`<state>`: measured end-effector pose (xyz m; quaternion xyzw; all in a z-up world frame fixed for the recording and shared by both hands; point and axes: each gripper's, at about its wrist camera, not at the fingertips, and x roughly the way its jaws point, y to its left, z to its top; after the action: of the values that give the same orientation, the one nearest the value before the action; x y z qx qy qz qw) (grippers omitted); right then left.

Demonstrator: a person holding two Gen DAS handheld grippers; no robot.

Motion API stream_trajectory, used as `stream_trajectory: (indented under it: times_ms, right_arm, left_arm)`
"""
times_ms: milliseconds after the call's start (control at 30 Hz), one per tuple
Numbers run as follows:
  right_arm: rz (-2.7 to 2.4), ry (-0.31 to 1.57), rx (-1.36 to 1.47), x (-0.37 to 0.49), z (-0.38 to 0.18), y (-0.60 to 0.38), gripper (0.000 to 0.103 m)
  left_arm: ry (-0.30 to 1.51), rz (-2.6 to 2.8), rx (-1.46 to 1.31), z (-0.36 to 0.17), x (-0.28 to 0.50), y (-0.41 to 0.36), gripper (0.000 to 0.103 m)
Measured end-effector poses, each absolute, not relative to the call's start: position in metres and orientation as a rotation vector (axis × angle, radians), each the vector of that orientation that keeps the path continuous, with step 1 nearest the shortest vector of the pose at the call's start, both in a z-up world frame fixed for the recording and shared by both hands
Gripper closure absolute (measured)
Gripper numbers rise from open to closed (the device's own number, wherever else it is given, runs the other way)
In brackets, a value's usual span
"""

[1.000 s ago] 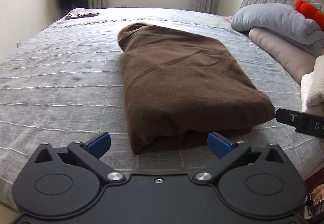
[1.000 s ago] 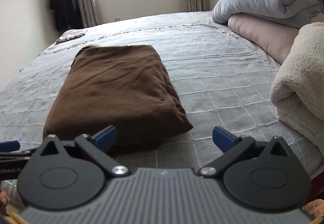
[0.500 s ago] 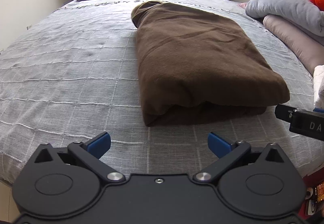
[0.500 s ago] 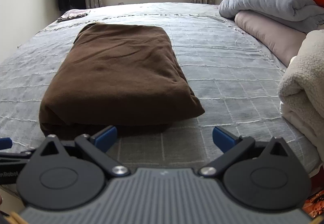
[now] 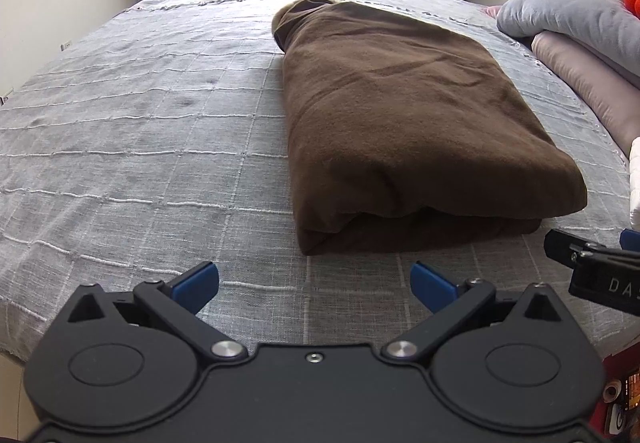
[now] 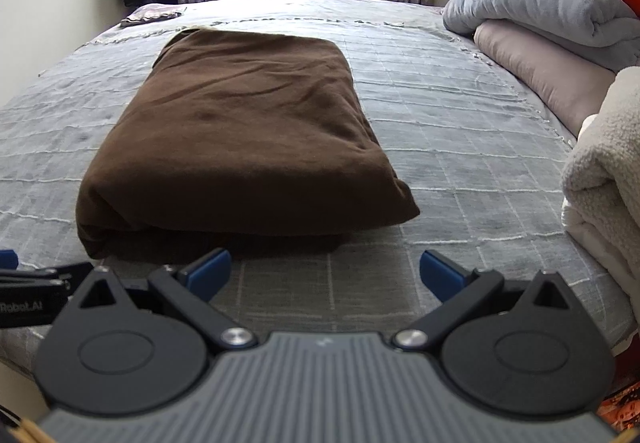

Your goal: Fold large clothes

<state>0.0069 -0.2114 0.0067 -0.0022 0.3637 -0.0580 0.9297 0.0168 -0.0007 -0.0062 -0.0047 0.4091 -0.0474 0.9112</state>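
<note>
Both grippers have backed away from the folded brown fleece garment (image 5: 404, 115), which lies lengthwise ahead on the grey bed (image 5: 140, 131), left gripper (image 5: 314, 283) and right gripper (image 6: 325, 270) released, equally near.

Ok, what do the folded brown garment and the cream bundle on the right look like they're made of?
The folded brown garment looks like soft fleece or brushed knit: matte, faintly fuzzy, with rounded, thick folds. The cream bundle looks like sherpa or a plush pile, going by its nubby, curly surface. Both are guesses from texture alone.
</note>
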Motion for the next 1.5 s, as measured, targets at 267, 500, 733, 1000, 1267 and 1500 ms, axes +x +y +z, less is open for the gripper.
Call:
stream_trajectory:
  times_ms: [267,500,733,1000,1267,1500]
  right_arm:
    - [-0.107,0.748,0.002,0.0067,0.0063,-0.2122,0.000]
    - [-0.109,0.746,0.003,0.0059,0.0061,-0.2117,0.000]
    - [-0.102,0.749,-0.001,0.0054,0.0063,-0.2112,0.000]
    - [-0.102,0.749,-0.003,0.0055,0.0060,-0.2112,0.000]
    - [-0.095,0.751,-0.009,0.0056,0.0053,-0.2120,0.000]
    - [-0.093,0.752,-0.011,0.0056,0.0052,-0.2122,0.000]
  left_arm:
    - [0.839,-0.095,-0.006,-0.0056,0.0148,-0.0012,0.000]
    - [0.837,-0.093,-0.004,-0.0056,0.0148,-0.0016,0.000]
    - [0.840,-0.096,-0.004,-0.0053,0.0143,-0.0021,0.000]
    - [0.841,-0.098,-0.004,-0.0055,0.0148,-0.0015,0.000]
    - [0.841,-0.099,-0.003,-0.0054,0.0150,-0.0018,0.000]
    - [0.844,-0.101,-0.003,-0.0064,0.0157,-0.0009,0.000]
